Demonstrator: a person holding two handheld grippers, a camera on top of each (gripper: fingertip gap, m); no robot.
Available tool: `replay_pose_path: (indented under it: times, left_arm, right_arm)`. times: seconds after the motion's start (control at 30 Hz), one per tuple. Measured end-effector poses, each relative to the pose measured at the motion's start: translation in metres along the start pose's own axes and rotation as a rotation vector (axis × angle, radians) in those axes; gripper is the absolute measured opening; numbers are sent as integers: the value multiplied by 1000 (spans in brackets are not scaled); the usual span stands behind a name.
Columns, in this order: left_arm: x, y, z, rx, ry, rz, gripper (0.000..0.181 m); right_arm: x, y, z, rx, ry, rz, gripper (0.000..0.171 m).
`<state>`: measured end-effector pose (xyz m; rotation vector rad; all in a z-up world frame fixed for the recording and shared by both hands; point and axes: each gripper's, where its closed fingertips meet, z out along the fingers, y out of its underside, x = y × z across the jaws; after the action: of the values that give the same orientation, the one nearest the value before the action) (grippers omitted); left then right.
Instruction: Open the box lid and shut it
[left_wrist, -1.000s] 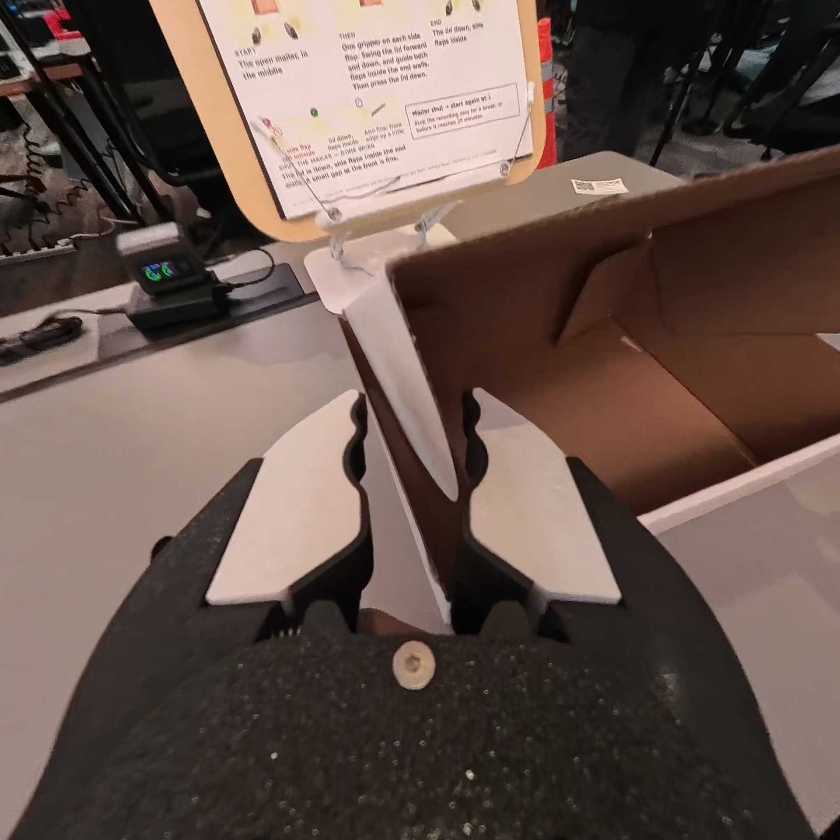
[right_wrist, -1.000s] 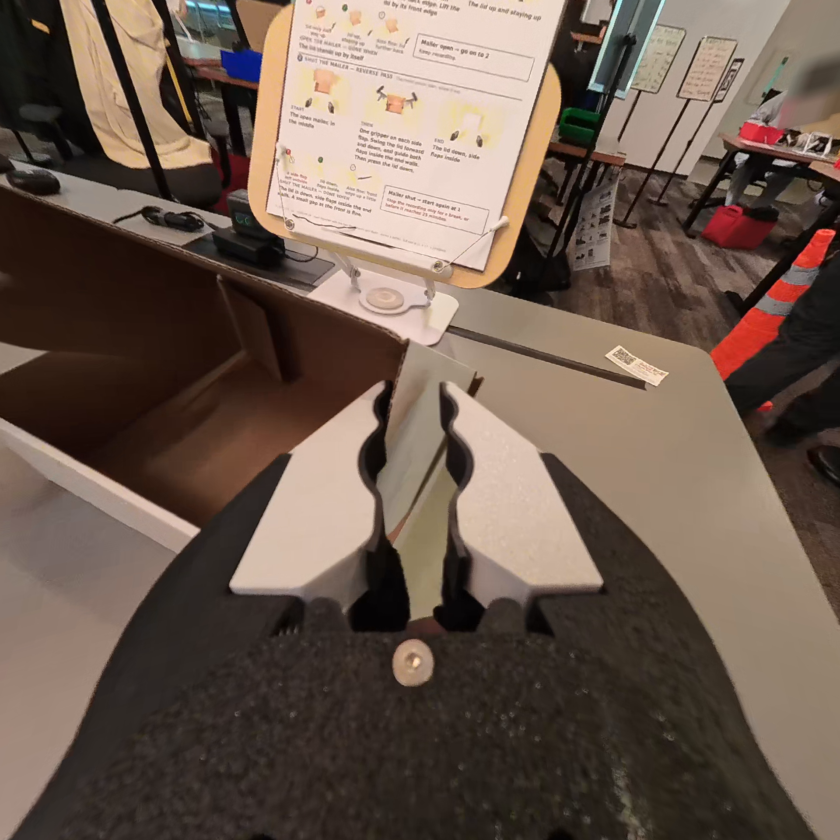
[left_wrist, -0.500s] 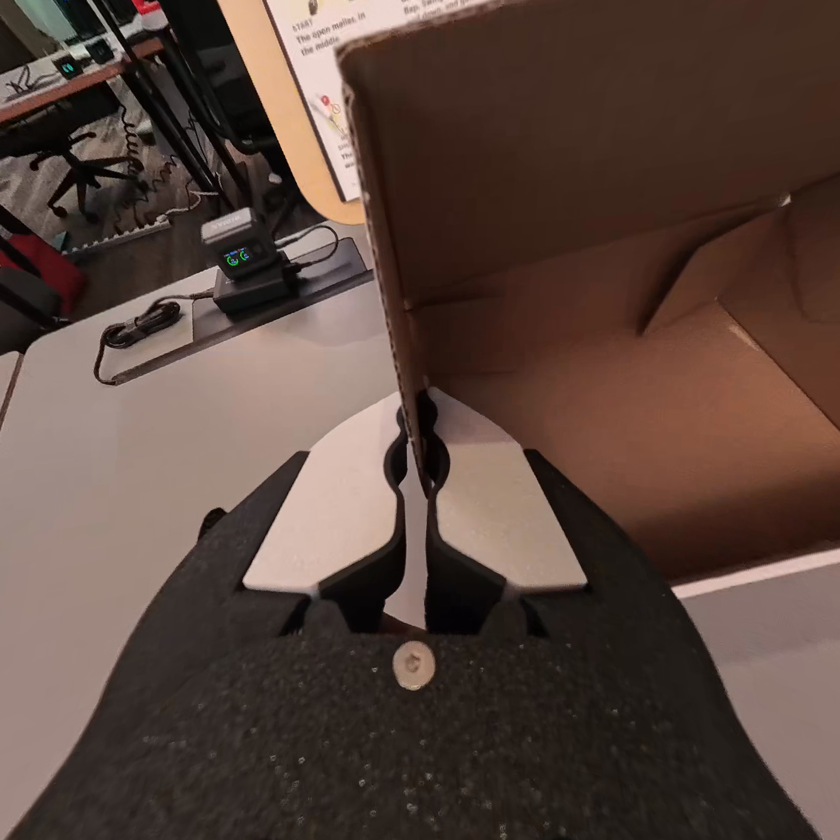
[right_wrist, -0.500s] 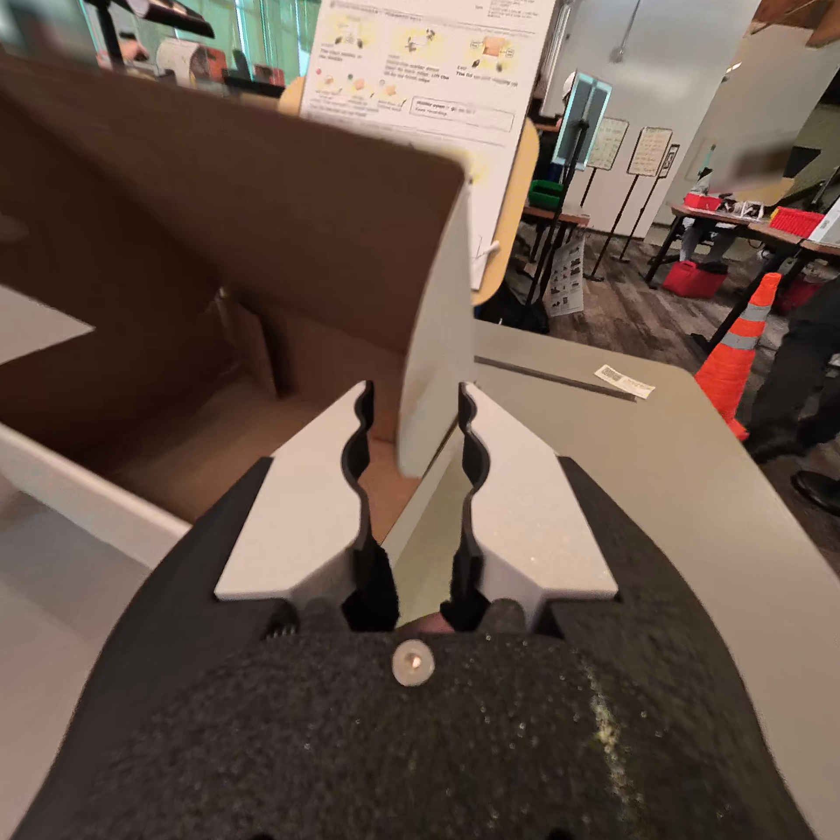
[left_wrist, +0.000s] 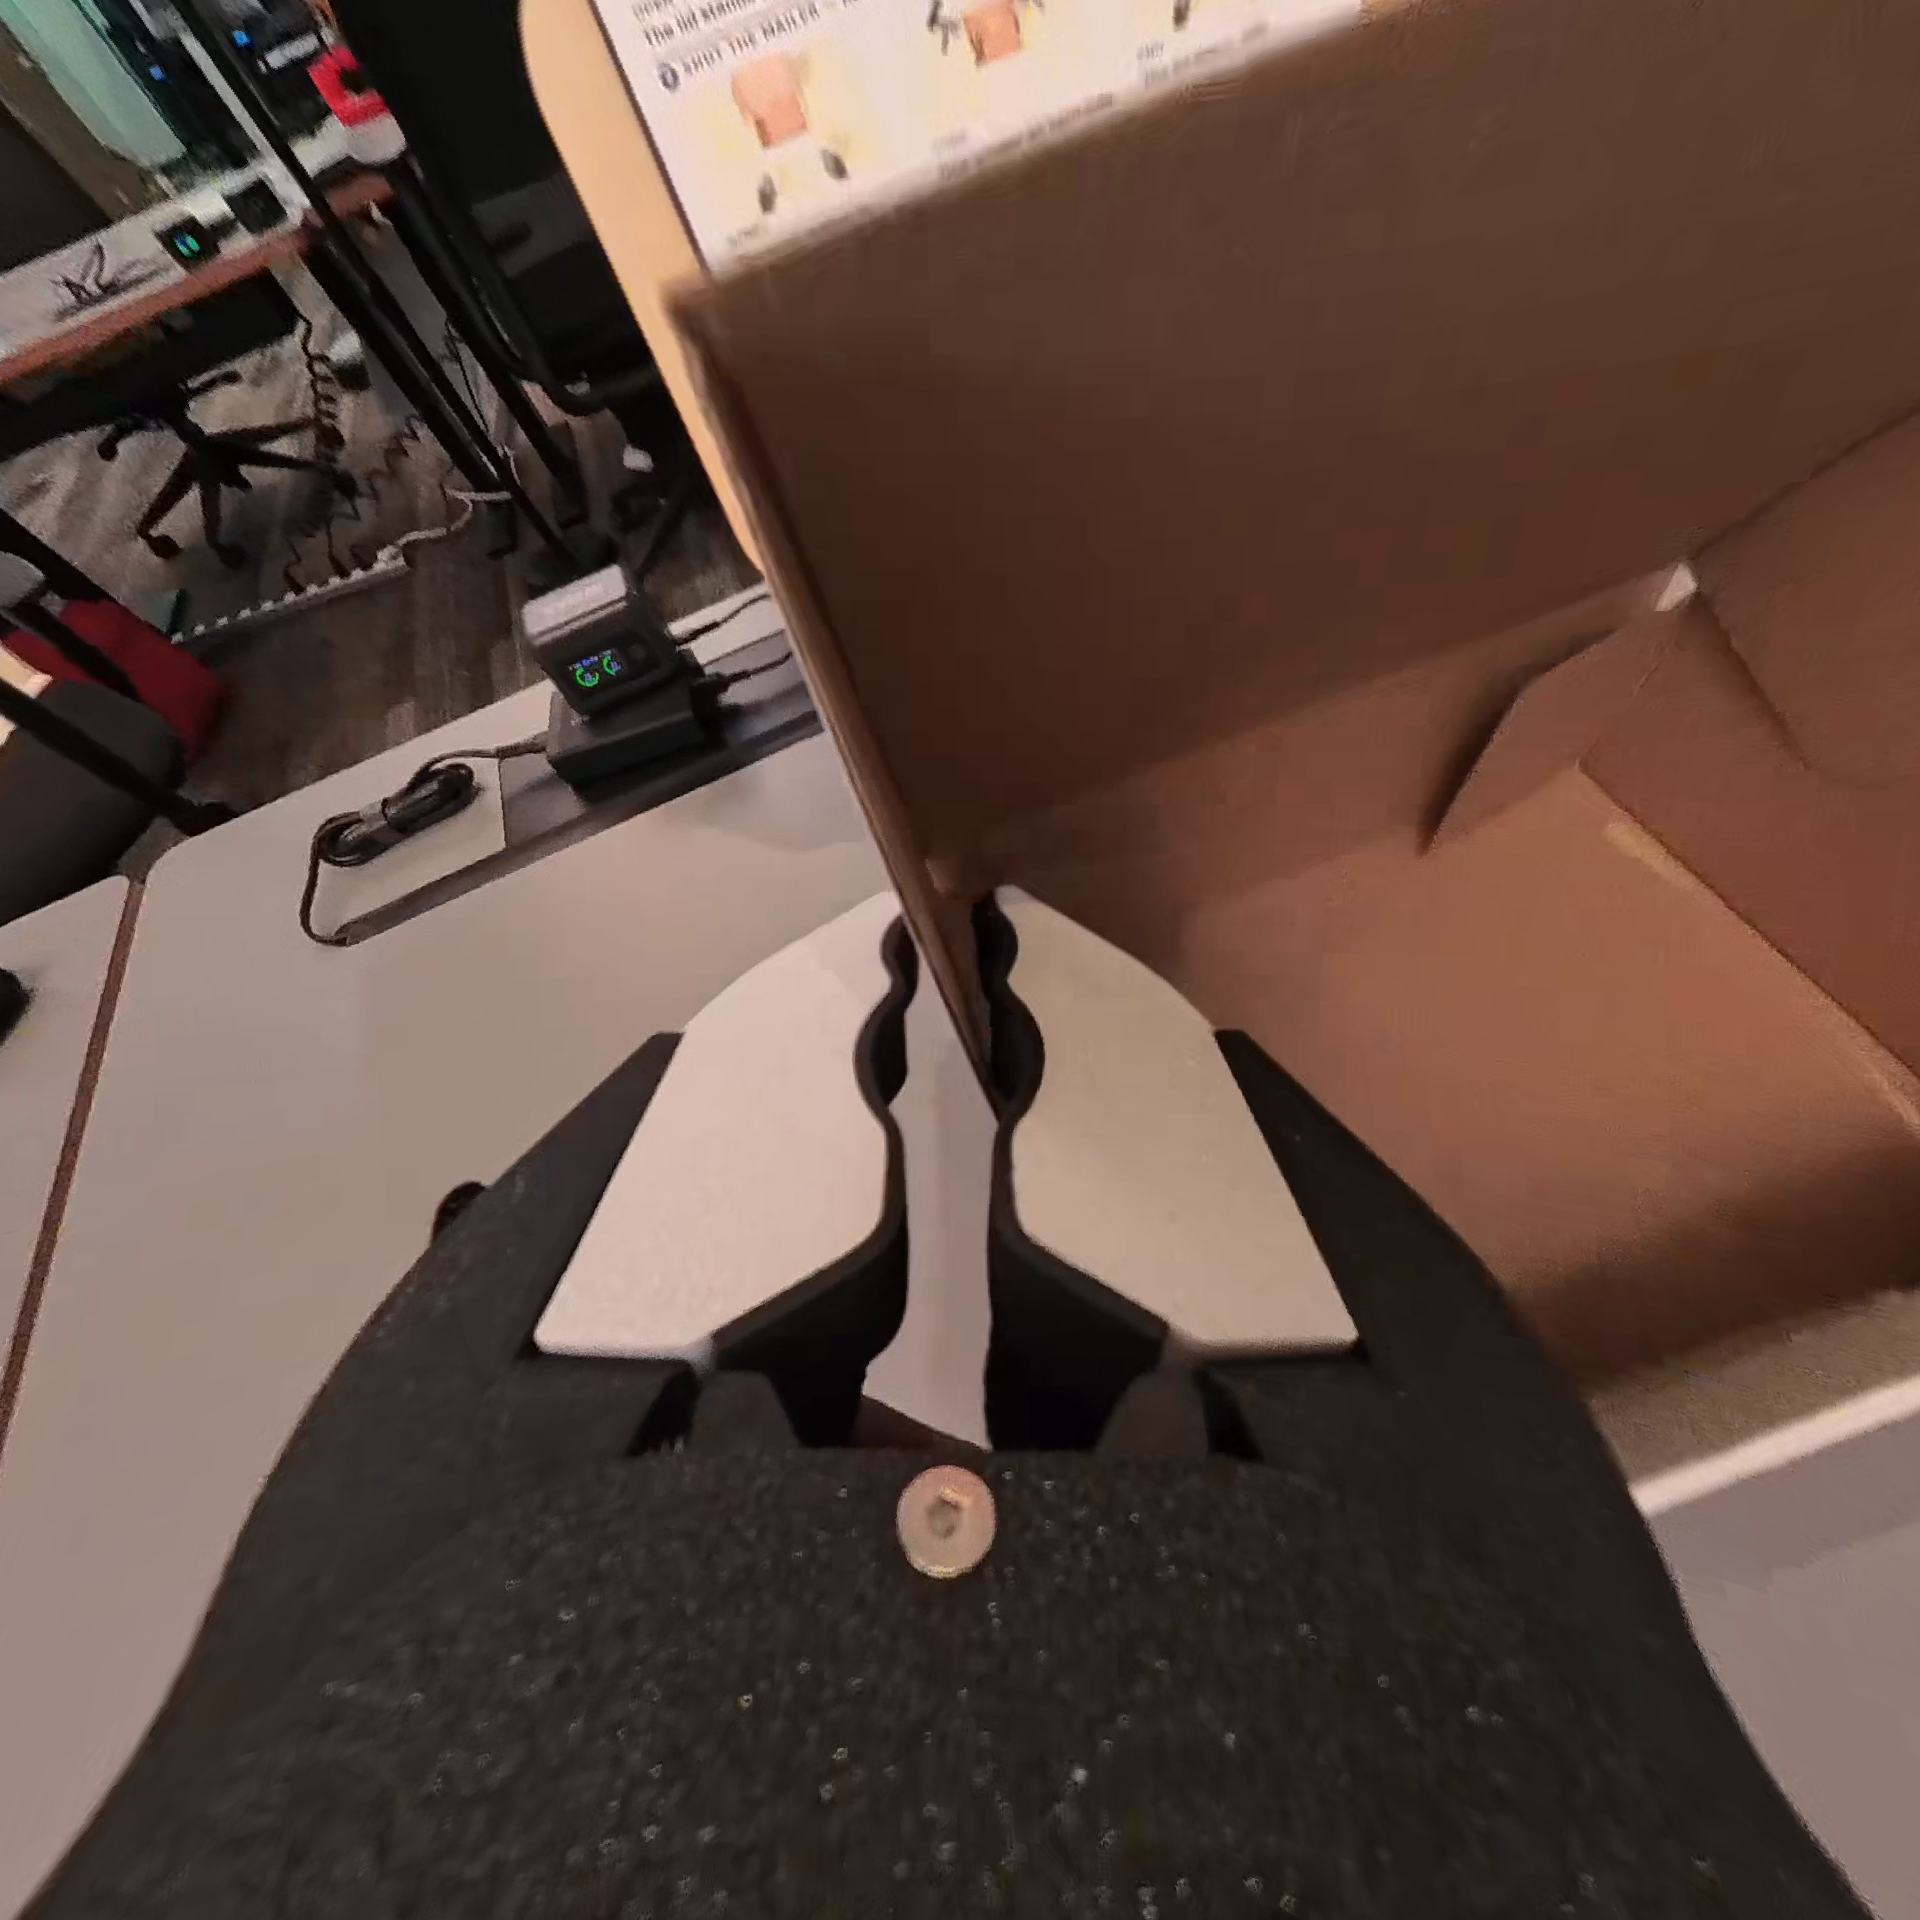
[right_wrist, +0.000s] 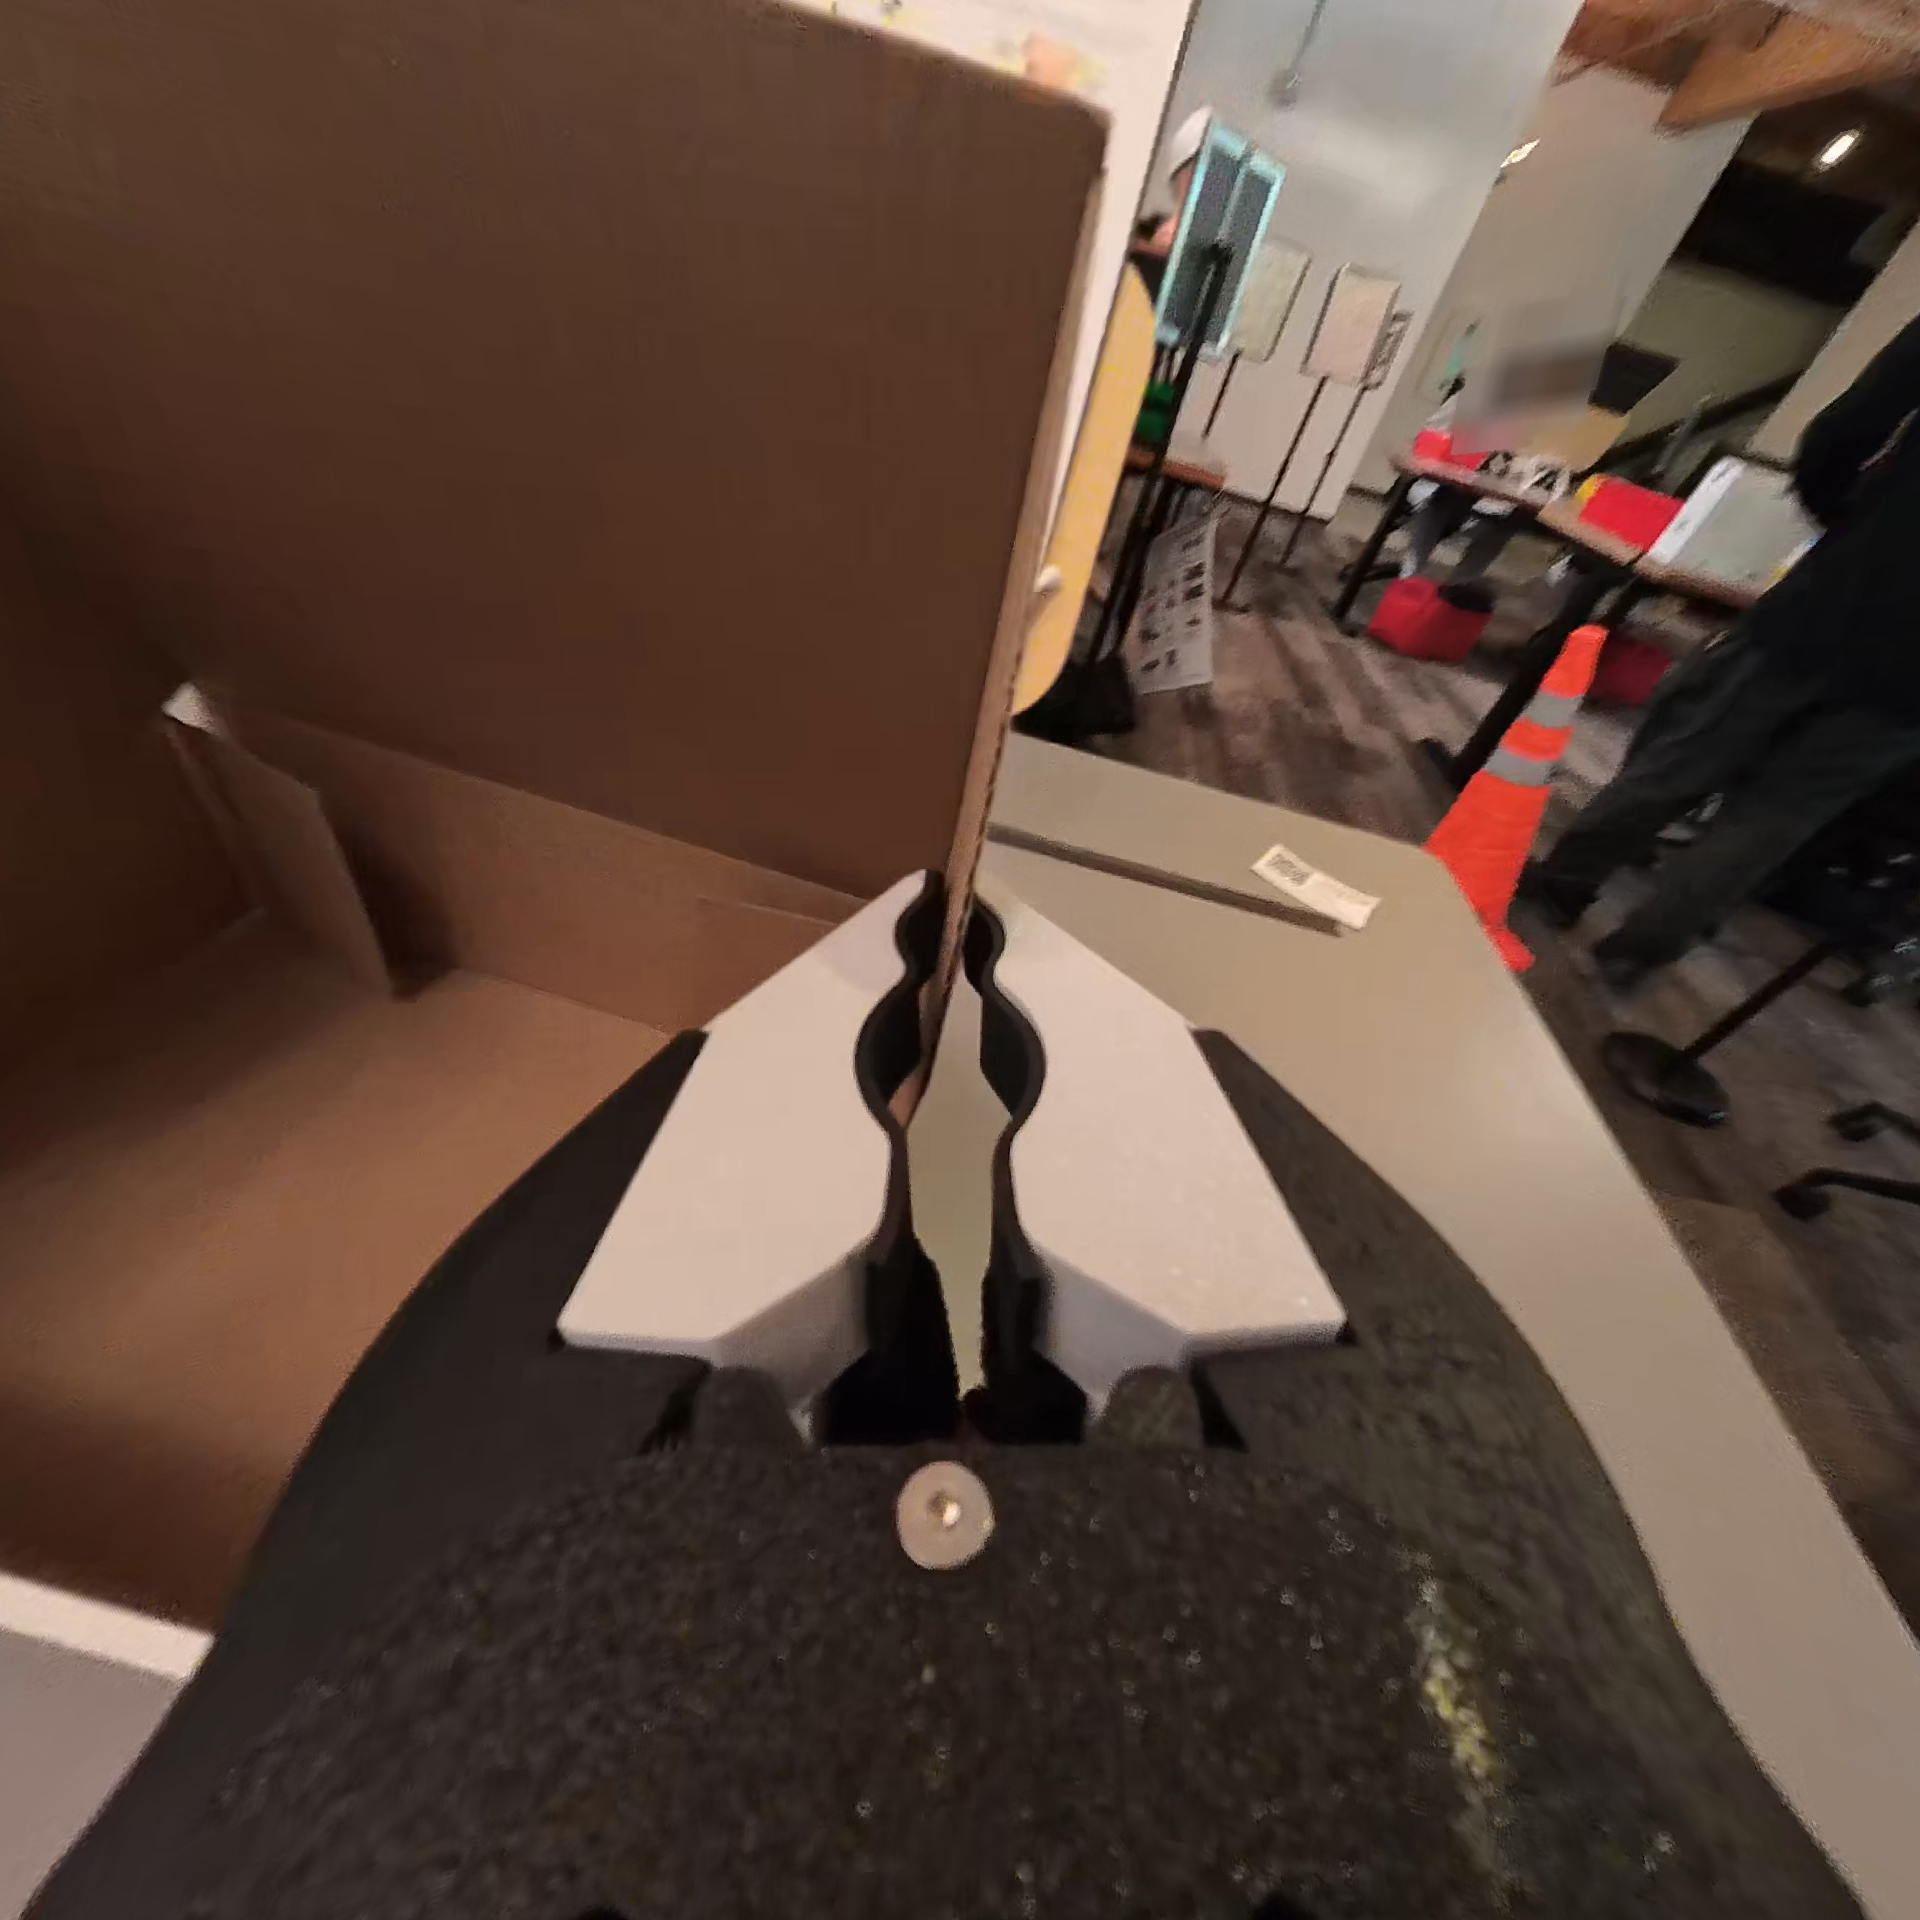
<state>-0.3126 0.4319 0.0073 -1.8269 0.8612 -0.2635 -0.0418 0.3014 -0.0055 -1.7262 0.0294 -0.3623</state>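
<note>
The cardboard box, white outside and brown inside, lies open on the grey table; its floor (left_wrist: 1455, 1039) shows in the left wrist view and in the right wrist view (right_wrist: 312, 1195). The lid (left_wrist: 1247, 468) stands up and fills the top of both views (right_wrist: 520, 416). My left gripper (left_wrist: 948, 966) is shut on the lid's left side flap (left_wrist: 831, 623), seen edge-on. My right gripper (right_wrist: 951, 935) is shut on the lid's right side flap (right_wrist: 1023, 520), also edge-on.
An instruction board (left_wrist: 831, 104) on a stand rises behind the lid. A black charger with green lights (left_wrist: 603, 675) and a coiled cable (left_wrist: 395, 821) sit on the table's far left. A sticker (right_wrist: 1314, 883), an orange cone (right_wrist: 1527, 769) and a standing person (right_wrist: 1818, 623) are on the right. Some 30 cm of space lies between my two pairs of fingers.
The lid has swung up from leaning back to standing tall toward me. Both grippers rose with the side flaps and closed on them, the left first, then the right.
</note>
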Motion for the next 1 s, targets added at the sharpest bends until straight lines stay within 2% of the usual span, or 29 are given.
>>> replay_pose_path:
  times: [0.07, 0.17, 0.27, 0.33, 0.47, 0.53, 0.67, 0.77, 0.87, 0.97, 1.0]
  left_arm:
    - [-2, 9, 1, 50, 3, -32, 28]
    - [1, 30, 5, 105, 12, -66, 41]
    - [4, 52, 12, 116, 8, -73, 36]
    - [1, 60, 19, 100, -19, -62, 25]
    - [-21, 53, 22, 45, -119, -39, 8]
    - [-30, 49, 22, 3, -118, -55, 3]
    - [-39, 50, 27, -88, -98, -67, 2]
    - [-42, 51, 29, -129, -94, -56, 2]
    - [-42, 50, 31, -167, -66, -62, 2]
    - [-40, 47, 31, -200, -31, -63, 2]
    - [-40, 45, 31, -216, -16, -58, 2]
  right_arm:
    - [-2, -3, 2, -48, -25, 37, 2]
    - [-10, -7, 3, -86, -50, 37, 2]
    - [-21, -11, 4, -111, -83, 29, 2]
    - [-25, -16, 8, -132, -96, 35, 2]
    - [-26, -25, 20, -180, -81, 36, 2]
    - [-24, -27, 25, -168, -68, 53, 4]
    - [-33, -11, 24, -101, -98, -5, 30]
    - [-30, 12, 22, -71, -29, -69, 31]
    - [-35, 29, 33, -86, -7, -143, 29]
    - [-36, 28, 45, -97, 33, -209, 7]
    - [-37, 24, 48, -102, 44, -213, 7]
